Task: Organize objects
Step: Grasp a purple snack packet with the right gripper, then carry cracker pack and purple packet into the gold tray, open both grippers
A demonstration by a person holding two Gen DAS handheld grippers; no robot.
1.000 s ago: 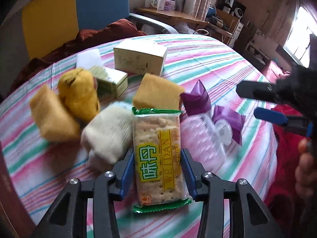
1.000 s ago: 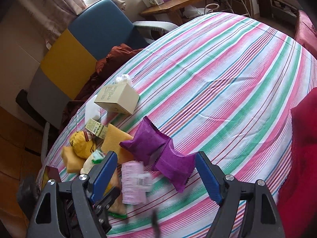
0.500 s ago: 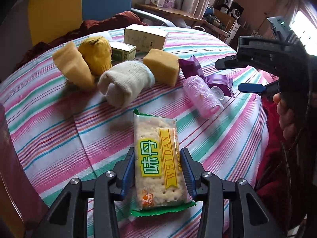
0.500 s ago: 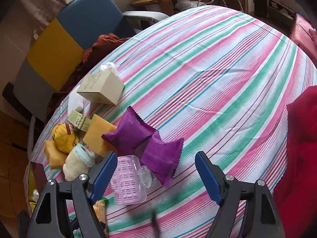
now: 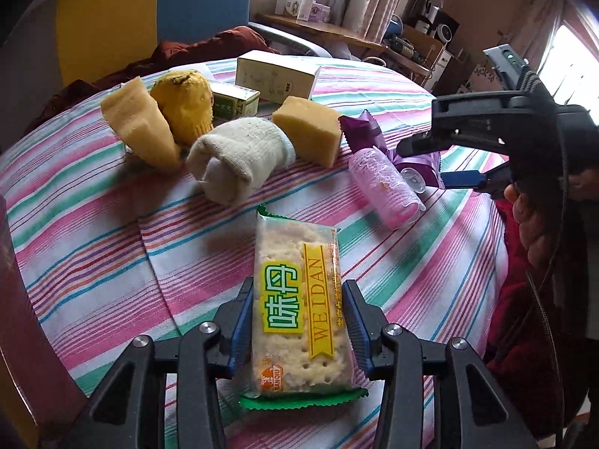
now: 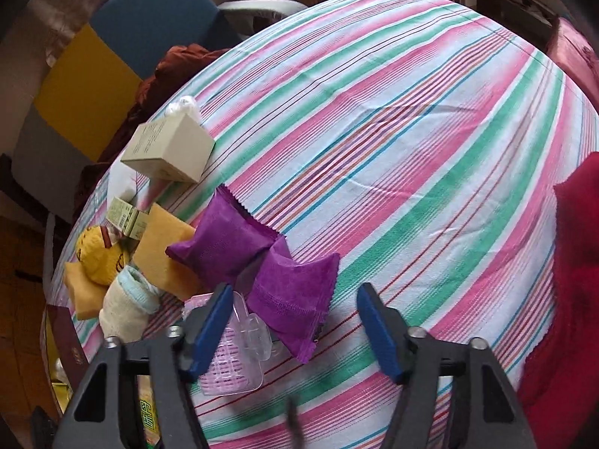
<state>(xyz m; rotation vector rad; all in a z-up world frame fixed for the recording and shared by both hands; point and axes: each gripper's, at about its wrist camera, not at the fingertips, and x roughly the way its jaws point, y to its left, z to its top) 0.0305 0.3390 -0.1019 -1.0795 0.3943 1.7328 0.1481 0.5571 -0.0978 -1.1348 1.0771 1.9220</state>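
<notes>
My left gripper [image 5: 297, 321] is shut on a cracker packet [image 5: 299, 292] with a green rim, held just above the striped tablecloth [image 5: 430, 280]. My right gripper [image 6: 295, 299] hangs over the near purple pouch [image 6: 299, 288]. Its jaws are closing, the pouch lies between them and the pads do not touch it. A second purple pouch [image 6: 221, 243] lies behind it. A clear pink plastic case [image 6: 232, 366] sits under the left finger. In the left wrist view the right gripper [image 5: 423, 163] reaches in from the right.
A rolled white sock [image 5: 239, 157], two yellow sponge blocks [image 5: 307, 131], a yellow knitted bundle [image 5: 183, 101], a small green box [image 5: 234, 103] and a white box [image 5: 277, 76] cluster at the table's far left. Red cloth [image 6: 569, 280] lies at the right edge. A blue and yellow chair [image 6: 112, 56] stands behind.
The left gripper drew back with the cracker packet, so the pile now lies farther off. The right gripper sank toward the purple pouch and its jaws narrowed.
</notes>
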